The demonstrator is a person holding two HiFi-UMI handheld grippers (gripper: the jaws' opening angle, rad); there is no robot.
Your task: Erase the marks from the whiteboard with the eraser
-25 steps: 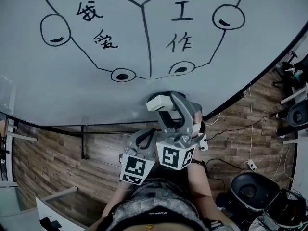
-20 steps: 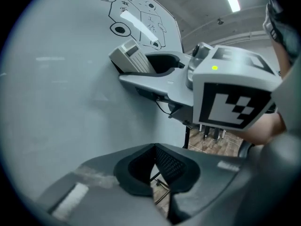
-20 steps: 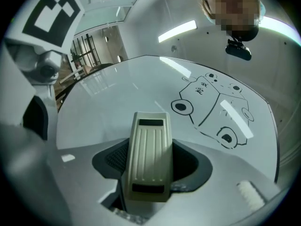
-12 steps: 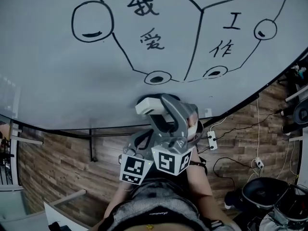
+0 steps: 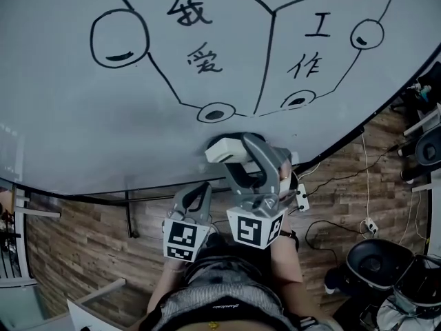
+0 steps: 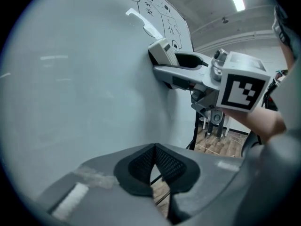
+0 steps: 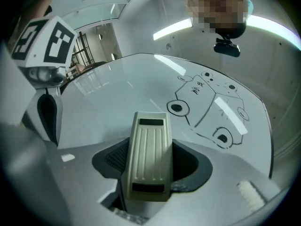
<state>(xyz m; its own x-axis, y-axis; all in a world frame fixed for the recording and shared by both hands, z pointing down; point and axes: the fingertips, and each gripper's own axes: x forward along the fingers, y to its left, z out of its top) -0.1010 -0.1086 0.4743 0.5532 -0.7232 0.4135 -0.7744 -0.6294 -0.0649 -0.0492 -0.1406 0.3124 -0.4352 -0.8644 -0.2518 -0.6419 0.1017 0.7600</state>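
The whiteboard [image 5: 69, 129] fills the upper half of the head view. It bears black marks [image 5: 207, 57]: lines, circles and handwritten characters. My right gripper [image 5: 241, 158] is shut on a cream eraser [image 5: 229, 148], held at the board just below a small drawn oval [image 5: 215, 112]. In the right gripper view the eraser [image 7: 148, 154] lies between the jaws and points at the marks [image 7: 207, 102]. My left gripper [image 5: 196, 195] hangs lower, shut and empty. The left gripper [image 6: 153, 166] has its pads together; its view shows the eraser [image 6: 162, 51] against the board.
Below the board runs its black stand frame [image 5: 131, 205] over a wood-plank floor [image 5: 83, 240]. A power strip [image 5: 302, 197] and cables lie at the right, with black chairs [image 5: 375, 261] near the lower right corner. A person's forearm [image 5: 282, 254] holds the right gripper.
The head camera swung, so the drawing shifted in frame. The eraser stays just below the two small ovals. The left gripper has risen slightly and its jaws show more.
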